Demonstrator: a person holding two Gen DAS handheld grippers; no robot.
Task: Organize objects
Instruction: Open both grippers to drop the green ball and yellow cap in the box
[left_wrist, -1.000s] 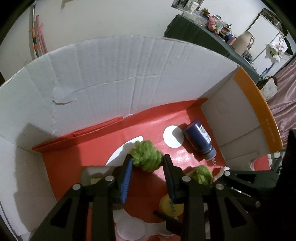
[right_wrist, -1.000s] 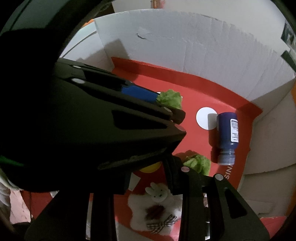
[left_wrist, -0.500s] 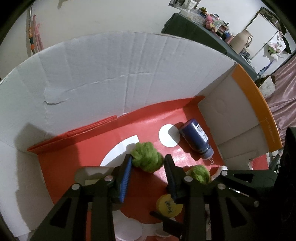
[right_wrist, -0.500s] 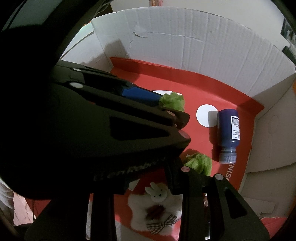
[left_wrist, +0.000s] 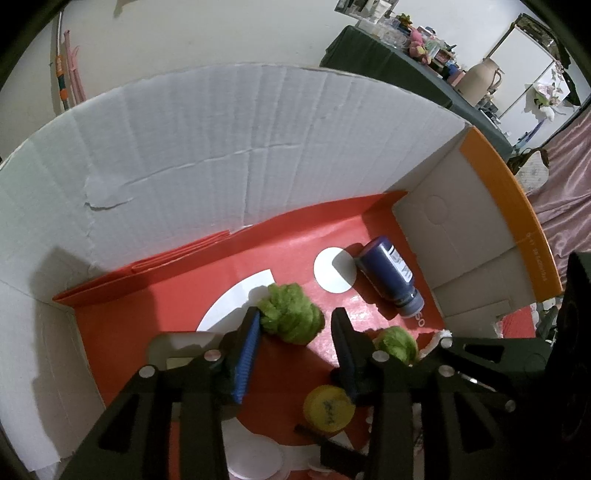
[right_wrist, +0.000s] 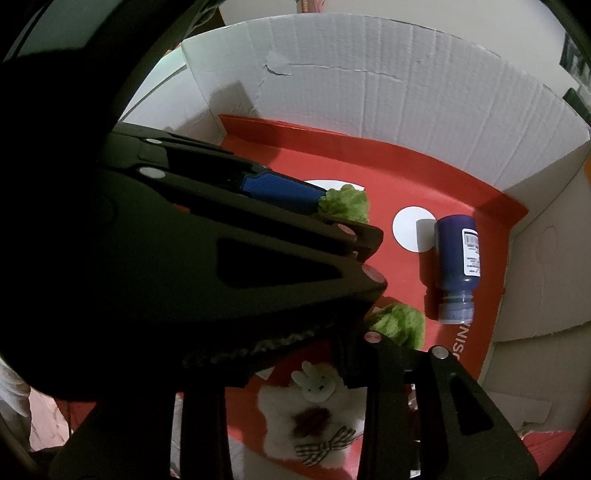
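Observation:
A fuzzy green ball (left_wrist: 291, 314) lies on the red floor of the cardboard box (left_wrist: 229, 155). It sits between the fingertips of my left gripper (left_wrist: 295, 332), whose jaws are opening; the ball still brushes the blue left pad (left_wrist: 247, 347), with a gap to the right finger. A second green ball (right_wrist: 399, 325) rests just past the right finger of my right gripper (right_wrist: 291, 365). That gripper's jaws are opening too, with nothing pressed between them. Its left finger is hidden behind the left gripper. A white plush toy (right_wrist: 314, 410) lies under it.
A dark blue bottle (left_wrist: 388, 275) lies on its side near the box's right wall, beside a printed white circle (left_wrist: 334, 271). A yellow round lid (left_wrist: 327, 404) sits on the floor near the grippers. Tall white walls close the box at the back and left.
The left jaws have spread slightly, and the right finger has come off the green ball. The right gripper's visible finger has shifted outward. Both hands stay in about the same place.

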